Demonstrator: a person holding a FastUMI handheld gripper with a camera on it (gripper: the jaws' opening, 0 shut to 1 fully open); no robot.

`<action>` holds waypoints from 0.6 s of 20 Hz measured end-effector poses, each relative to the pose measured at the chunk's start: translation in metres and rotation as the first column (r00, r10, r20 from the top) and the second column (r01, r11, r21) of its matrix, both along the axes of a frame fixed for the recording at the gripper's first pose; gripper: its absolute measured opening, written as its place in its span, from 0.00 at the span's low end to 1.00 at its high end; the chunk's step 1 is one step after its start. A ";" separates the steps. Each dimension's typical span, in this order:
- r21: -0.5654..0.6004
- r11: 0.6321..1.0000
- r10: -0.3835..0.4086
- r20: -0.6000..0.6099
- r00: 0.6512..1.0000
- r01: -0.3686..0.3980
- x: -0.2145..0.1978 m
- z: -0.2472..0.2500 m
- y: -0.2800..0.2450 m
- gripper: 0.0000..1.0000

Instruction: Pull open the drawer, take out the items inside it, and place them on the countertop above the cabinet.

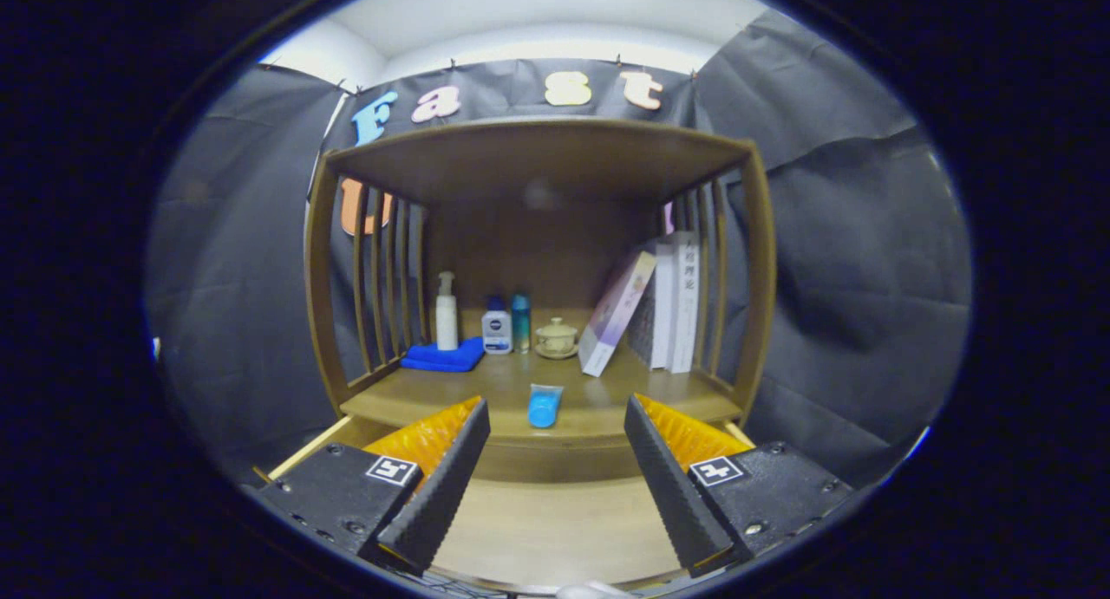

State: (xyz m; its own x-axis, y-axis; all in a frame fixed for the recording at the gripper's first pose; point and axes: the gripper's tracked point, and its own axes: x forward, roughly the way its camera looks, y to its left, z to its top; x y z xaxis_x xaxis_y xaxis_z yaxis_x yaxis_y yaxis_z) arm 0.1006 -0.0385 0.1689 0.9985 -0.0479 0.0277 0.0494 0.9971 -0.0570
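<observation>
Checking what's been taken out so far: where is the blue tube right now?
In the gripper view the blue tube lies near the countertop's front edge, just ahead of the open gripper, nearer than the lidded cup.

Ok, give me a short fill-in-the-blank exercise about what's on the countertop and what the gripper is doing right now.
1. The gripper has its fingers ____, with nothing between them.
2. The small blue tube lies on the countertop, just ahead of the ____.
3. The white pump bottle stands on a folded ____ cloth.
4. The books stand to the ____ of the lidded cup.

Missing words: open; fingers; blue; right
</observation>
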 end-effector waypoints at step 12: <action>-0.020 0.986 -0.166 0.075 0.983 0.167 -0.086 -0.061 -0.072 0.99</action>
State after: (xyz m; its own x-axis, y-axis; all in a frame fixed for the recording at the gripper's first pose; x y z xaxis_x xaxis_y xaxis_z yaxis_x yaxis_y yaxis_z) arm 0.0147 -0.1107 0.1084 0.9718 -0.2116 0.1037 0.2196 0.9728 -0.0731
